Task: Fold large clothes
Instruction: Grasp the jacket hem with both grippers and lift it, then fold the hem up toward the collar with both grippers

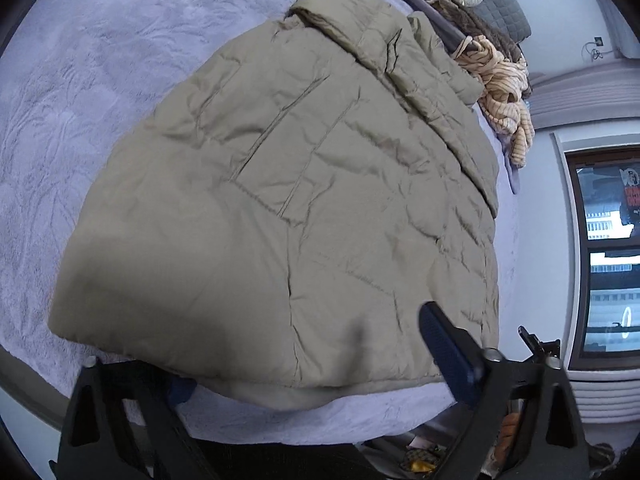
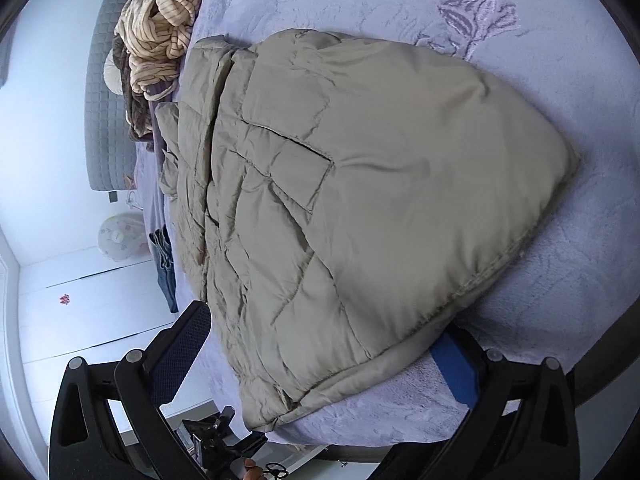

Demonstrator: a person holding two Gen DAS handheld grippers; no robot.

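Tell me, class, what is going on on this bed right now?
A person with a two-finger gripper in each hand is folding a large khaki padded jacket on a lavender bedspread. Both the left gripper and the right gripper are open at the jacket's near edge, straddling it. A striped garment lies bunched beyond.

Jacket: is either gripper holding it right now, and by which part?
Both grippers, left and right, are open around the jacket's near hem edge; neither is clamped.

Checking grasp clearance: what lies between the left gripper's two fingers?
The near hem of the quilted khaki jacket, resting on the lavender plush bedspread, shown in the left wrist view.
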